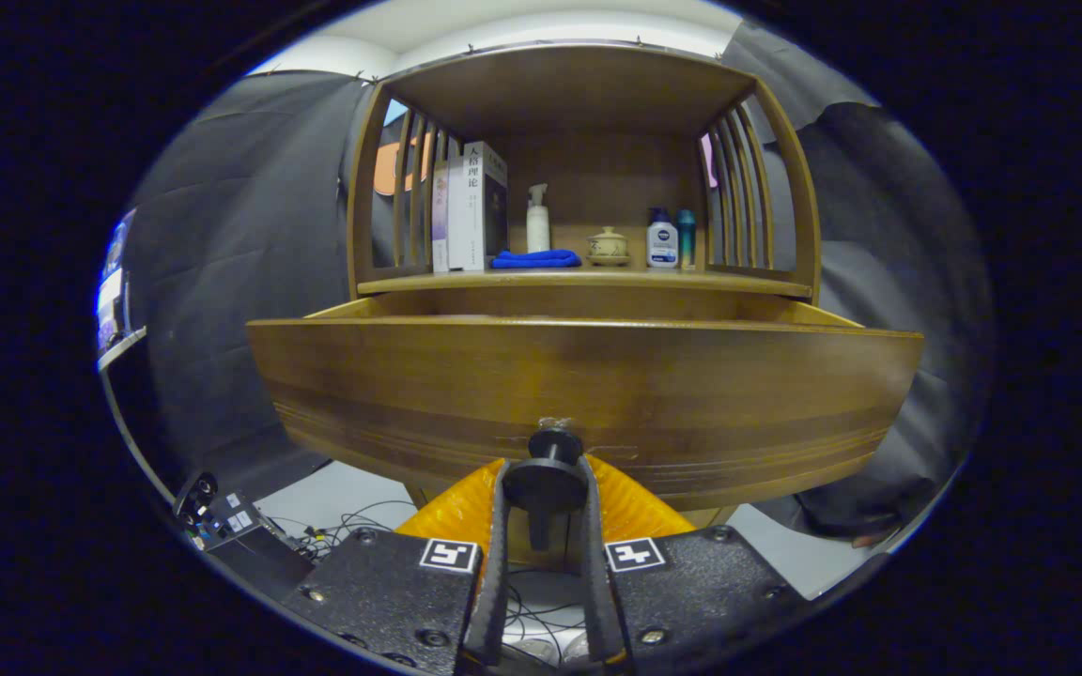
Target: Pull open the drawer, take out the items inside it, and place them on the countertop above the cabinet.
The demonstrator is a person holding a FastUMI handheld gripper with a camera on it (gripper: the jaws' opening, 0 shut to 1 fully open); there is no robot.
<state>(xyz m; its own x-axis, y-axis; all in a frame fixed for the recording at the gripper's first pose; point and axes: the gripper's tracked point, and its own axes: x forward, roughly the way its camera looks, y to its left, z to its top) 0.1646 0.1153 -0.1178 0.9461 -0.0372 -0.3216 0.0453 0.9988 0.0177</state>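
- Gripper view, tool: the gripper [546, 488] has both fingers [496, 526] clamped on the round black knob [546, 481] at the lower middle of the drawer front; the knob sits squarely between them.
- Gripper view, drawer: the drawer [588, 390] stands pulled out from the wooden cabinet [588, 169], its side walls visible running back to the carcass. Its front panel blocks the interior, so the contents cannot be seen from this angle.
- Step in hand: judged to be the pull-open stage, at or near its end. No item has yet been lifted out.
- Next move, as judged: let go of the knob, raise the tool above the front edge and look down into the drawer before any pick. The front panel's rim is the obstacle to clear.
- Countertop: the countertop [588, 280] above the drawer already carries books [471, 207], a blue cloth [535, 258], a white spray bottle [538, 218], a lidded cup on a saucer [608, 246] and two small bottles [672, 238]. Bare wood remains along the front edge and far right; placement should aim there.
- Room: black cloth walls on both sides, pale floor below, loose cables [344, 526] and a small dark device [222, 521] on the floor beside the cabinet.
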